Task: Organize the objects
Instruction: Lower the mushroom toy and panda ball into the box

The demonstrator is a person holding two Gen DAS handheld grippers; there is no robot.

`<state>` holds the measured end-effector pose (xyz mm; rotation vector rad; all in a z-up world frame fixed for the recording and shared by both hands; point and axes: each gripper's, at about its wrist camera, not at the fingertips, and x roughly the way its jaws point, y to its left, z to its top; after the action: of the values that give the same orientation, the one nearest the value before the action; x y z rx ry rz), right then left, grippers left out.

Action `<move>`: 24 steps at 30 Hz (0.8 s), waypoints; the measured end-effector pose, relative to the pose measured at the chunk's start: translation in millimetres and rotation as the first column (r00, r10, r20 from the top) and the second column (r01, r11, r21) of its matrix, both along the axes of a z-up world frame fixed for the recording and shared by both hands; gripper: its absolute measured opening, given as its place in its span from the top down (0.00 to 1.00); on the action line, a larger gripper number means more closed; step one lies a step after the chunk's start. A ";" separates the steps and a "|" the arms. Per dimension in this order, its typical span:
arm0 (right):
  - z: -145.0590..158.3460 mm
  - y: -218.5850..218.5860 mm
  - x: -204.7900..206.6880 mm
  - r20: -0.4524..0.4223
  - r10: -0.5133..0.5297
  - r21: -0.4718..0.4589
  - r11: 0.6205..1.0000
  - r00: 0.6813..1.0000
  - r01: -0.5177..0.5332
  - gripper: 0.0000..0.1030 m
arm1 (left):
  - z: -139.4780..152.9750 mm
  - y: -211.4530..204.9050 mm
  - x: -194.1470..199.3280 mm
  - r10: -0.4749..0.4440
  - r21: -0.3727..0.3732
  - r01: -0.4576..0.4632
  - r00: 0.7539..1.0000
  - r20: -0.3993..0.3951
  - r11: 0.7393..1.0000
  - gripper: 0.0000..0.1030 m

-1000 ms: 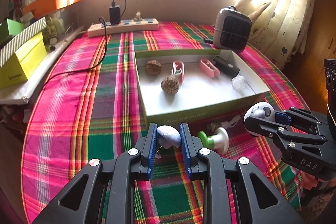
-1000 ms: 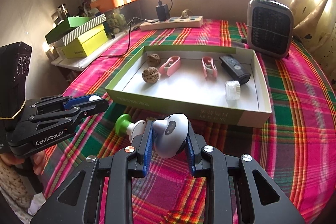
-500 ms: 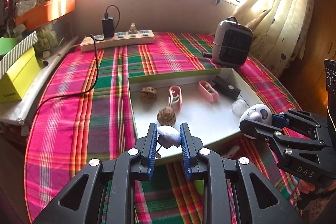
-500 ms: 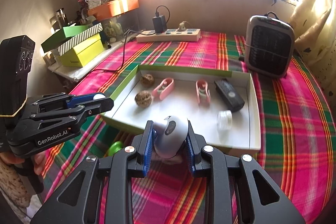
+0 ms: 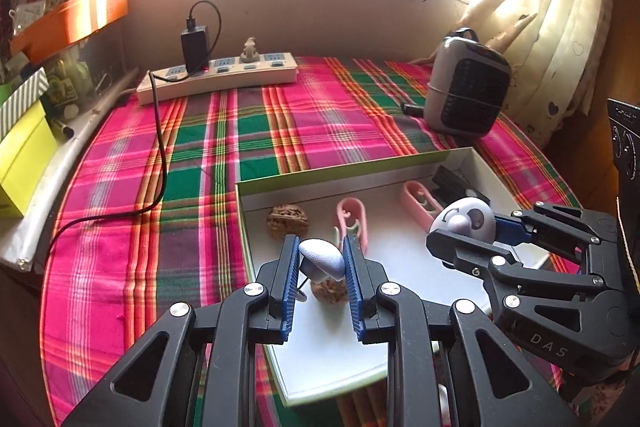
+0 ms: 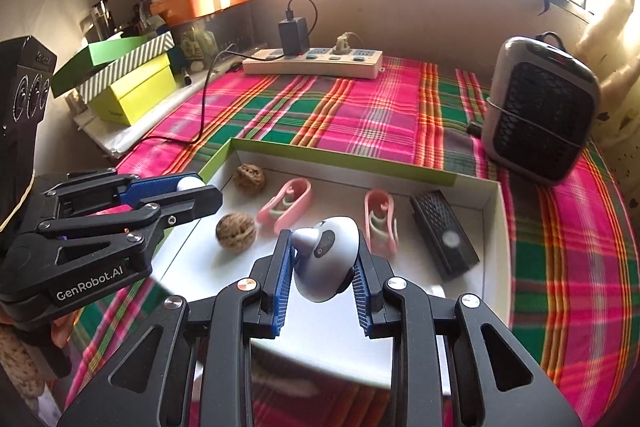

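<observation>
My left gripper (image 5: 321, 261) is shut on a small white rounded object (image 5: 322, 259) and holds it above the near left part of the open white box (image 5: 344, 169). My right gripper (image 6: 322, 259) is shut on a grey dome-shaped gadget (image 6: 326, 259) above the box's near middle; it also shows in the left wrist view (image 5: 464, 223). Inside the box (image 6: 340, 157) lie two walnuts (image 6: 236, 230) (image 6: 249, 177), two pink clips (image 6: 286, 205) (image 6: 380, 221) and a black remote (image 6: 444, 235).
A grey heater (image 6: 540, 115) stands at the back right. A white power strip (image 6: 312, 61) with a charger and black cable lies at the back. Yellow and green boxes (image 6: 124, 83) sit at the left. The plaid tablecloth (image 5: 192, 163) surrounds the box.
Both grippers have moved forward and up from the table's front edge to above the box, each still holding its object. The green and white piece on the cloth has dropped out of view.
</observation>
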<state>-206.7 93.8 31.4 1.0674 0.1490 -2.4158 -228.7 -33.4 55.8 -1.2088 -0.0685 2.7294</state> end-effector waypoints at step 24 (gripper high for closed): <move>-25.1 -25.9 -37.5 0.040 0.044 0.082 0.996 0.998 -0.047 0.72 | -25.7 -0.5 -35.7 0.006 -0.042 -0.004 0.999 0.048 0.999 0.80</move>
<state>-244.3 67.9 6.3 1.1333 0.2602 -2.3650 -264.4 -33.9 30.1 -1.2869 -0.0201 2.7192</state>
